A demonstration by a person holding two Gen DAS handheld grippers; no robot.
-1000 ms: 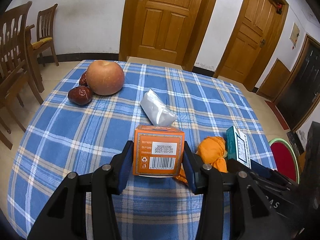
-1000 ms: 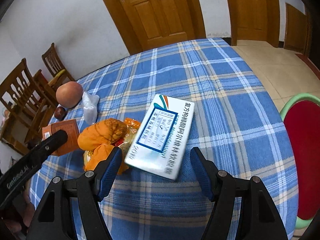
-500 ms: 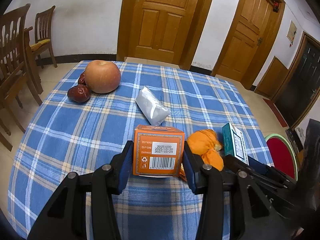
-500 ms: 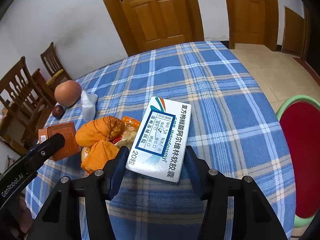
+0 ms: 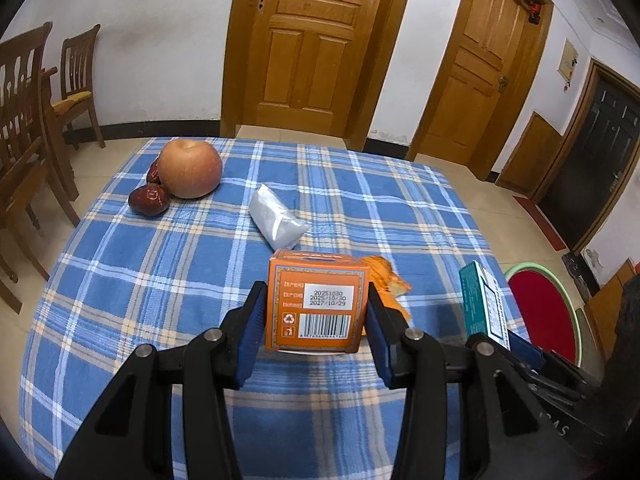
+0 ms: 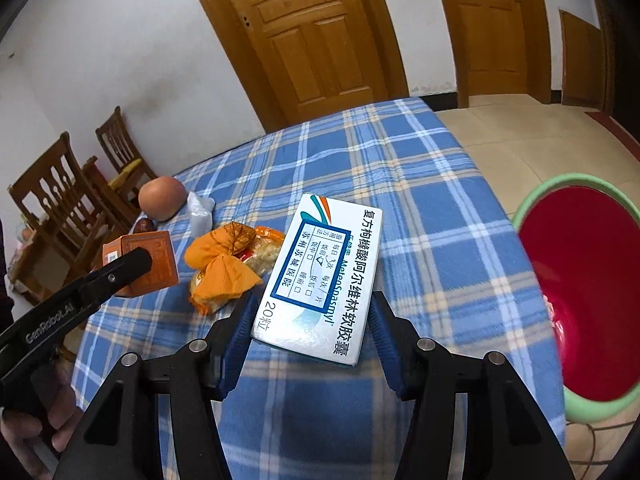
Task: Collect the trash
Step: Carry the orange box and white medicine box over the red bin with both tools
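My left gripper (image 5: pixel 316 300) is shut on a small orange carton (image 5: pixel 318 292) with a barcode, held just above the blue checked tablecloth (image 5: pixel 160 280). A white and blue medicine box (image 6: pixel 324 272) is tilted up off the table, and my right gripper (image 6: pixel 312 312) is shut on its near end. On the cloth between the two lie a crumpled orange wrapper (image 6: pixel 224 264) with food scraps and a white plastic packet (image 5: pixel 276 220). The medicine box (image 5: pixel 482 304) shows edge-on at the right of the left wrist view, and the orange carton (image 6: pixel 154 260) sits at the left of the right wrist view.
An apple (image 5: pixel 190 168) and dark red dates (image 5: pixel 149 199) sit at the table's far left. A red bin with a green rim (image 6: pixel 580 292) stands on the floor beside the table's right edge. Wooden chairs (image 5: pixel 24 120) are at the left, doors behind.
The right jaws closed on the medicine box, then lifted it and swung it toward the bin side. The left gripper drew back a little with the orange carton.
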